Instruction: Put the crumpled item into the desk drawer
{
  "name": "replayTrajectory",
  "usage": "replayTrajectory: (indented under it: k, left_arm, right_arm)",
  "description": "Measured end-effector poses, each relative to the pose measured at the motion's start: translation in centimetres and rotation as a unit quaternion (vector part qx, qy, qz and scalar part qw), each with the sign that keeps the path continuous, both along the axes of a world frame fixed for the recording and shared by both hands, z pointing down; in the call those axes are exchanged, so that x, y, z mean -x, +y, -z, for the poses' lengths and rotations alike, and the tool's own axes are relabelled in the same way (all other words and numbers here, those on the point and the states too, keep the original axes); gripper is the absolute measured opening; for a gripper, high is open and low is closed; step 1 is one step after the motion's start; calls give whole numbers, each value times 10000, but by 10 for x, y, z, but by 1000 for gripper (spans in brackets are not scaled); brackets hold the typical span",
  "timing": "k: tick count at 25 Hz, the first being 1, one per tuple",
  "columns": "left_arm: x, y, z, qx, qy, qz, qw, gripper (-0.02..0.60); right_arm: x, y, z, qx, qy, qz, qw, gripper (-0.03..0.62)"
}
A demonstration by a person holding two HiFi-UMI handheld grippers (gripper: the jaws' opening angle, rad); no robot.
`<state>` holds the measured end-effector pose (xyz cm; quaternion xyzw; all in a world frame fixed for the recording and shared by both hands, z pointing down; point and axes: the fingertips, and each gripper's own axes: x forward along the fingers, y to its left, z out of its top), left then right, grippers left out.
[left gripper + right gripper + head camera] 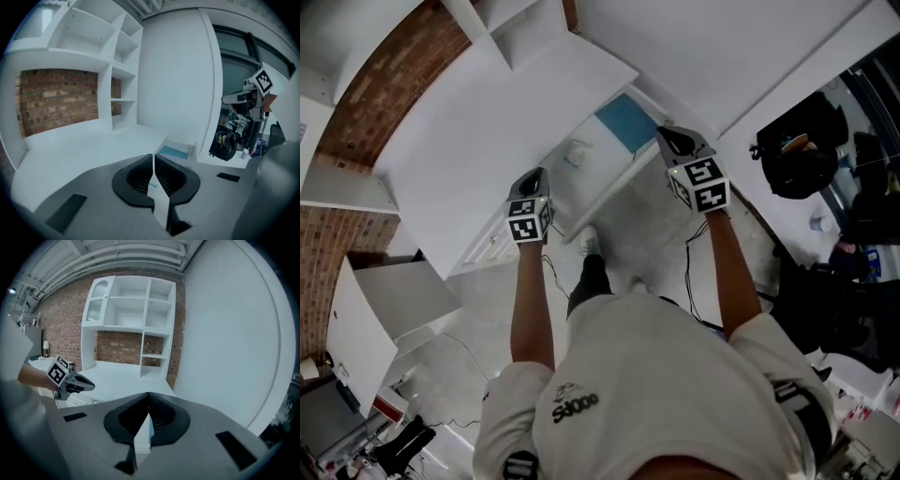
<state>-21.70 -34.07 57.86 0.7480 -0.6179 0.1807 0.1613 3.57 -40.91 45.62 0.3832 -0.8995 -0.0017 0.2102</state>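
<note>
Left gripper (540, 174) and right gripper (664, 131) hover with jaws closed and empty. The pale crumpled item (577, 155) lies between and below them in the open white desk drawer (614, 187), nearer the left.

A dark printed logo (575, 405) stood on the person's pale shirt (675, 366); its letters could not be read.

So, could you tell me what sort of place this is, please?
Probably a study or office corner: a white desk with an open drawer, white shelves above it, a brick wall behind.
</note>
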Motion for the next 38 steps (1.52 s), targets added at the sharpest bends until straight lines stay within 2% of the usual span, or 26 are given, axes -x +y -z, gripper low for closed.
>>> replayTrajectory:
  k: [7, 11, 15, 20, 25, 34, 38]
  left_arm:
    - [-5, 40, 103, -985, -383, 61, 9944, 29]
    - [-4, 66, 158, -1524, -668, 70, 9860, 29]
    - [-9, 91, 200, -1875, -810, 58, 9789, 29]
    - [-18, 119, 242, -2265, -882, 1, 9700, 29]
    - [-28, 146, 282, -2806, -1044, -104, 9541, 29]
    - [-47, 181, 326, -3169, -1259, -301, 9396, 29]
    - [-51, 188, 332, -3238, -1294, -275, 9368, 29]
  right_arm:
    - [12, 40, 56, -717, -45, 518, 9961, 3]
    - [20, 59, 96, -1122, -144, 707, 9911, 3]
    - [26, 79, 130, -1395, -347, 857, 9859, 3]
    - [33, 107, 160, -1763, -350, 1075, 9778, 3]
    - [39, 127, 175, -1992, -299, 1209, 9720, 3]
    - [45, 160, 196, -2190, -391, 1447, 9641, 3]
    - [47, 167, 196, -2223, -314, 1524, 9625, 3]
